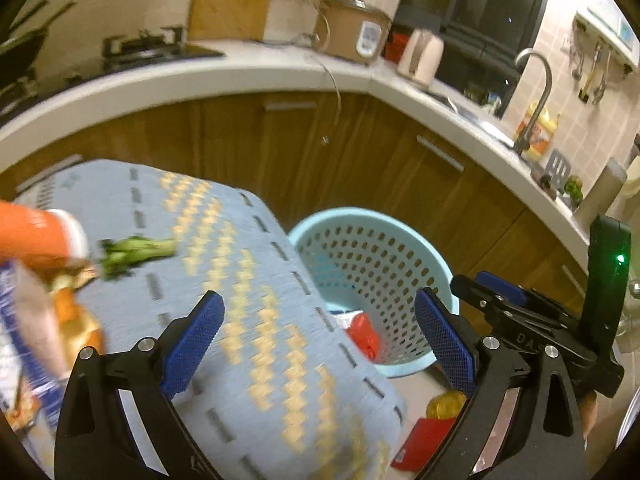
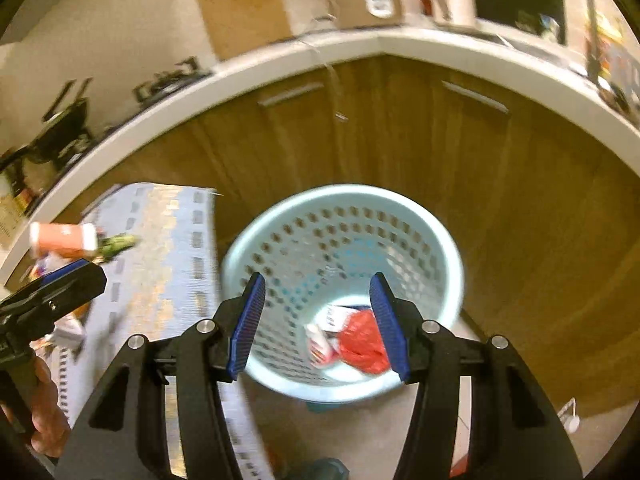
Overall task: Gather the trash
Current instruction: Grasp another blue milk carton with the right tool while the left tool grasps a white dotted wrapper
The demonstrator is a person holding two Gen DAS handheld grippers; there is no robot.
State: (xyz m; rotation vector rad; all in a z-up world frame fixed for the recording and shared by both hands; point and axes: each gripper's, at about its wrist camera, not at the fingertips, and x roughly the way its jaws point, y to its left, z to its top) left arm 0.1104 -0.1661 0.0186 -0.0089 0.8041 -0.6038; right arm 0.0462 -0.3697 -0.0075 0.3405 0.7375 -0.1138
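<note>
Both tongs gaped wide, gripping nothing: the right gripper point(image 2: 318, 322) hung over the basket point(image 2: 448, 264) (red bag point(image 2: 362, 340) inside), the left gripper point(image 1: 320, 338) above the tablecloth point(image 1: 260, 280), vegetable scraps point(image 1: 136, 254) at frame left.

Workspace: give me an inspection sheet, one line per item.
Surface: table under a blue patterned cloth.
Job's things: blue perforated bin on the floor beside the table, holding a red bag and white wrappers; on the table, a green stalk, an orange cup on its side, and wrappers.
Clutter: red packet on the floor by the table.
Grippers: left tool open, empty, over the table edge; right tool open, empty, above the bin.
Cables: cord hanging over the counter edge.
Surroundings: counter with rice cooker, kettle, faucet, stove.
</note>
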